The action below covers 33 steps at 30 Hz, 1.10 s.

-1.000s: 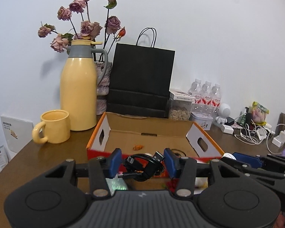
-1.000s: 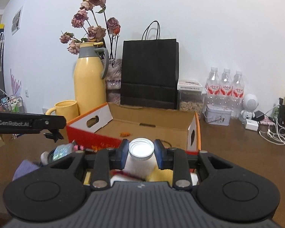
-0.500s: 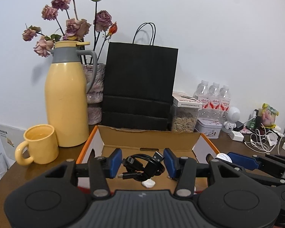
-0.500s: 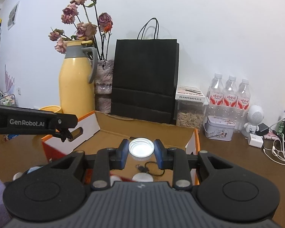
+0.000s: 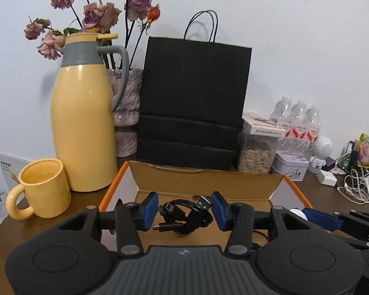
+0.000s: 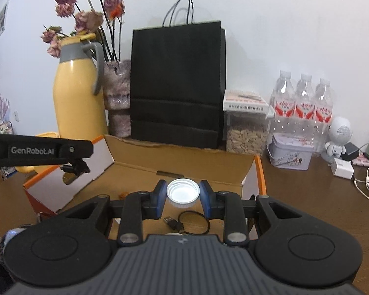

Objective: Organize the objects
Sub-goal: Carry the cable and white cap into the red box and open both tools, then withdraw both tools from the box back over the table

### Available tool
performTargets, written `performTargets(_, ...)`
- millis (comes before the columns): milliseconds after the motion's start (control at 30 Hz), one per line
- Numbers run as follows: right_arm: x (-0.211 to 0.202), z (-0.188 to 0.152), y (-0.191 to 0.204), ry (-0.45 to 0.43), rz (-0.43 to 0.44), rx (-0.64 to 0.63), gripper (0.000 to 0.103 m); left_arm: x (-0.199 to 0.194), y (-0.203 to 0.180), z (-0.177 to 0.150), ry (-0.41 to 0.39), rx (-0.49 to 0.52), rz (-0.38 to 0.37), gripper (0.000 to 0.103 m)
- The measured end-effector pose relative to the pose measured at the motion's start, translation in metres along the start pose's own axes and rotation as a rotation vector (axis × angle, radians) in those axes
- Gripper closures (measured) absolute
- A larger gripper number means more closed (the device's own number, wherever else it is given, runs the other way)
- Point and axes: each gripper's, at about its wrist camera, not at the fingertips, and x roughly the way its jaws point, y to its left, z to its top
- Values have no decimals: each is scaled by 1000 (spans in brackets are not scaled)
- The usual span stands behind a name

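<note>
My left gripper (image 5: 185, 209) is shut on a coiled black USB cable (image 5: 182, 218), which hangs between its blue pads over the open cardboard box (image 5: 204, 183). My right gripper (image 6: 182, 196) is shut on a small white-capped bottle (image 6: 183, 189), seen from above, also over the box (image 6: 184, 159). A second black cable (image 6: 188, 221) lies on the box floor under the right gripper. The left gripper's arm (image 6: 37, 150) shows at the left of the right wrist view. At the lower right of the left wrist view the right gripper's blue pad (image 5: 319, 217) shows.
Behind the box stand a yellow thermos jug (image 5: 82, 127), a vase of dried roses (image 5: 125, 108), a black paper bag (image 5: 192, 103), a seed jar (image 5: 257, 156), water bottles (image 6: 303, 105) and a tin (image 6: 289, 154). A yellow mug (image 5: 43, 188) sits left. Chargers and white cables (image 5: 356, 186) lie right.
Both grippers have moved forward together from the box's front edge to over its inside, each keeping its load. The jug, bag and back wall of the box look nearer.
</note>
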Motion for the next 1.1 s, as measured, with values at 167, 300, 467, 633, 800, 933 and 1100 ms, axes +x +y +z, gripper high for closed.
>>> performTargets(167,10,-5,-4,43,-9,10,64,10,2,-3,34,0,22,48)
performTargets(300,12,-6,-8,54,-42,21,12,13,4,-4,38,-2,39,3)
performTargets(467,13,-8,-10,58,-61,24,0,14,6,-3,45,-20,48,2)
performTargets(633,13,-8,-8,61,-59,11,0,14,6,-4,46,-19,46,2)
performTargets(800,9,-9,-7,55,-58,6,0,10,4,-4,39,-13,44,2)
performTargets(933,3,-10,-7,47,-56,4,0,6,2,-3,34,-9,40,2)
performTargets(1100,-7,-7,-7,25,-50,5,0,-5,-1,-5,21,-15,34,2)
